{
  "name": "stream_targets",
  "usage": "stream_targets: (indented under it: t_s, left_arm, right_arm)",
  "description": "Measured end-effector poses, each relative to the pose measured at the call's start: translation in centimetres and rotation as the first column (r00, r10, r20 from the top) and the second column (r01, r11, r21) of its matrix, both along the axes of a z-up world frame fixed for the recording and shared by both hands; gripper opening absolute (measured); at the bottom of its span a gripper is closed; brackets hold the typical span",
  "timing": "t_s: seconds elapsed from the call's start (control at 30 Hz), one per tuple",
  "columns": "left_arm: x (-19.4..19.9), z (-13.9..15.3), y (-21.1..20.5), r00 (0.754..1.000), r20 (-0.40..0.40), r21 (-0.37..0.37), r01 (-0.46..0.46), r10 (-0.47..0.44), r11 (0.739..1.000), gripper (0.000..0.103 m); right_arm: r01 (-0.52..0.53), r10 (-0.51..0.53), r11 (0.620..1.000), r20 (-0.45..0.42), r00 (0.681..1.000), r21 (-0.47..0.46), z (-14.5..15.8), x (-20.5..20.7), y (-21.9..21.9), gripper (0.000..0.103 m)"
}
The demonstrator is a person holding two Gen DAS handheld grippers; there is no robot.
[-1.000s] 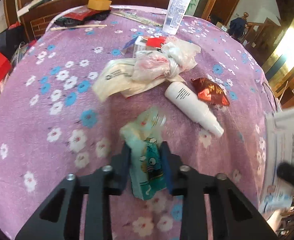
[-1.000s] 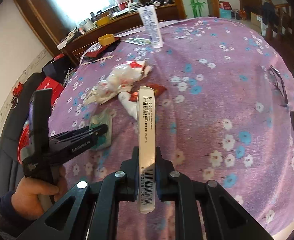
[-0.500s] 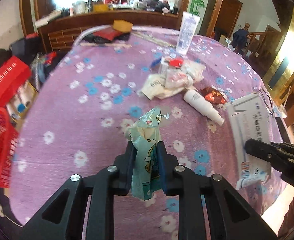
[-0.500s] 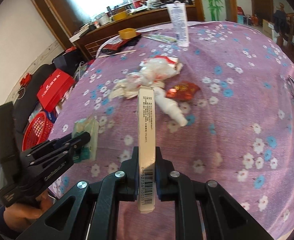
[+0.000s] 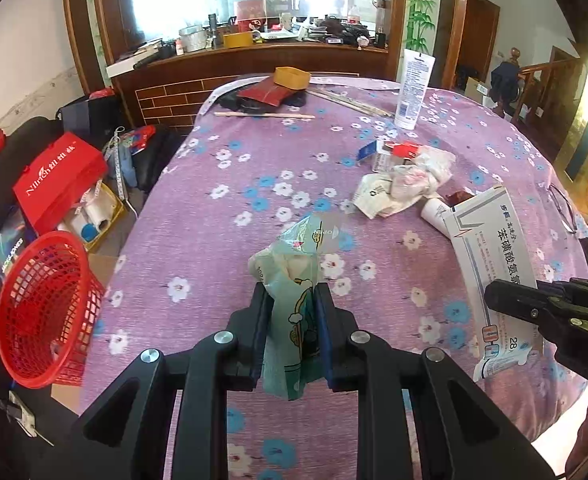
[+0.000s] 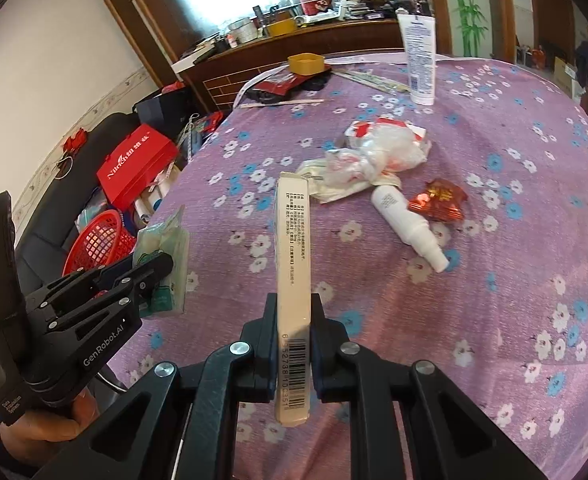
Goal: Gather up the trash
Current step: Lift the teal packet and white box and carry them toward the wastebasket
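Between the fingers of the left gripper (image 5: 290, 300) a crumpled pale-green wrapper (image 5: 294, 276) with a cartoon print is pinched tight, its top sticking up past the fingertips and its lower end hanging behind them, clear of the counter (image 5: 214, 240) with its purple flowered cloth. Off to the left of those fingers, beyond the counter's edge and lower down, sits a red mesh basket (image 5: 42, 308) on the floor. Ahead and to the right of the fingers lies a heap of crumpled plastic bags (image 5: 410, 180) with a small carton (image 5: 386, 156) just behind it, and further back a white tube (image 5: 414, 88) stands upright. The right gripper (image 6: 294, 312) has its fingers closed on the long sides of a flat medicine box (image 6: 293, 260), held edge-up, which juts out well beyond the fingertips above the cloth. Ahead and to the right of these fingers a white bottle (image 6: 406, 224) lies on its side, with a red foil packet (image 6: 440, 200) just beside it. A hand (image 6: 50, 428) grips the left gripper's handle at the lower left of the right wrist view.
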State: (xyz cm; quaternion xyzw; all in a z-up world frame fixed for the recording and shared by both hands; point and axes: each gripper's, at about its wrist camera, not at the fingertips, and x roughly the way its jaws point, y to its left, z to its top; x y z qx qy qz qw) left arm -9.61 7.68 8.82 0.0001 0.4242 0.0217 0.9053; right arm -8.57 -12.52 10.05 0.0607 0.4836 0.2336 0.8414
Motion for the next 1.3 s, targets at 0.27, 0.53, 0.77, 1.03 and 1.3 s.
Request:
stream_targets:
  t_s: [0.27,0.53,0.77,1.03,1.3]
  left_arm:
    - [-0.4,0.4,1.1,1.000,0.021,0.032,-0.017,0.016,0.999,0.022]
    - [-0.4,0.5,2.0,0.999,0.031,0.033,-0.036,0.035,0.999,0.022]
    - [-0.4,0.7,2.3,0.998,0.033,0.035,-0.045,0.044,0.998,0.022]
    - [-0.7,0.6,2.9,0.998,0.031,0.025,-0.058,0.058,0.998,0.022]
    - [-1.0,0.8,3.5,0.997,0.036,0.020,-0.075,0.074,0.997,0.022]
  right_arm:
    - [-0.036,0.036,0.999,0.003,0.999,-0.003,0.1,0.2,1.7,0.014]
    - [-0.054,0.054,0.998,0.009,0.998,-0.017,0.3,0.5,2.6,0.014]
    - [-0.068,0.068,0.997,0.006,0.998,-0.023,0.4,0.5,3.1,0.014]
    - [-0.084,0.084,0.996,0.000,0.997,-0.030,0.4,0.4,3.7,0.014]
    - [-0.099,0.099,0.995,-0.002,0.995,-0.030,0.4,0.4,4.5,0.014]
